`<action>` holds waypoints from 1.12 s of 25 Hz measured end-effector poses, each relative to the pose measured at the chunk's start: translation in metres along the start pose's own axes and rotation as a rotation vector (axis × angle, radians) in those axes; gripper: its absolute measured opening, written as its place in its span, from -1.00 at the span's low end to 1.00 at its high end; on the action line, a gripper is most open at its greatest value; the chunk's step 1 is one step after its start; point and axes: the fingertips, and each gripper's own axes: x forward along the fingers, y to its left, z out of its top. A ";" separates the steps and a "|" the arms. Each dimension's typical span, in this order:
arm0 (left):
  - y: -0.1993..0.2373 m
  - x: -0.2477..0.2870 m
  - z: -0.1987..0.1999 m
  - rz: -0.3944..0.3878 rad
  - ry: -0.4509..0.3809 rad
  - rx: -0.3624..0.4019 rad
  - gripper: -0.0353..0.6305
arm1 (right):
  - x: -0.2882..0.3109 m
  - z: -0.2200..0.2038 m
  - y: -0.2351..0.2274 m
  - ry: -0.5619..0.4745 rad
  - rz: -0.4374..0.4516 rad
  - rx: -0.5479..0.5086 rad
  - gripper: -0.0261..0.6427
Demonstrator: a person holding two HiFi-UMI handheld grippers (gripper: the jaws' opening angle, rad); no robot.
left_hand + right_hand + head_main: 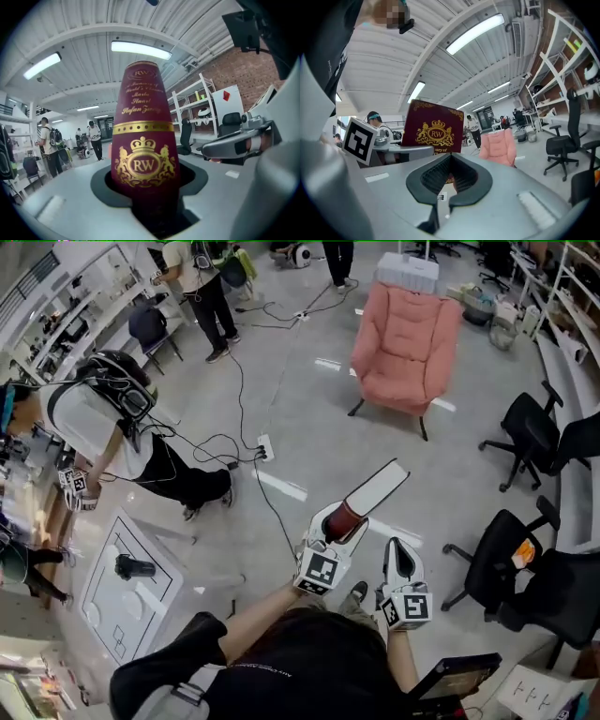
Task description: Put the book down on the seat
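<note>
My left gripper (341,521) is shut on a dark red book (371,491), held out in front of me with its white page edge showing. In the left gripper view the book (145,154) stands upright between the jaws, its spine bearing a gold crest and the letters RW. My right gripper (401,564) hangs just right of the left one, shut and empty; its jaws (449,180) meet with nothing between them. The pink armchair (405,345) stands across the floor, well beyond both grippers, its seat bare. From the right gripper view the book (433,127) and armchair (499,146) show ahead.
Black office chairs (530,432) (506,563) stand at the right. Cables and a power strip (265,448) run over the floor between me and the armchair. A person (122,432) bends over at the left beside a white board (127,589). Others stand at the back.
</note>
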 end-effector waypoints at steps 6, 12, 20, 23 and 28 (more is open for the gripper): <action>0.013 0.033 0.007 0.074 0.018 -0.009 -0.20 | 0.039 0.003 -0.021 0.050 0.110 -0.013 -0.89; 0.035 0.070 -0.005 0.049 0.043 -0.014 -0.20 | 0.075 -0.014 -0.047 0.105 0.075 0.024 -0.89; 0.071 0.166 0.000 -0.046 -0.012 -0.072 -0.20 | 0.150 0.019 -0.104 0.114 -0.023 -0.004 -0.89; 0.092 0.188 -0.002 -0.094 -0.024 -0.096 -0.20 | 0.180 0.042 -0.107 0.101 -0.050 -0.026 -0.89; 0.139 0.226 0.015 -0.169 -0.093 -0.068 -0.20 | 0.231 0.076 -0.112 0.052 -0.064 -0.073 -0.89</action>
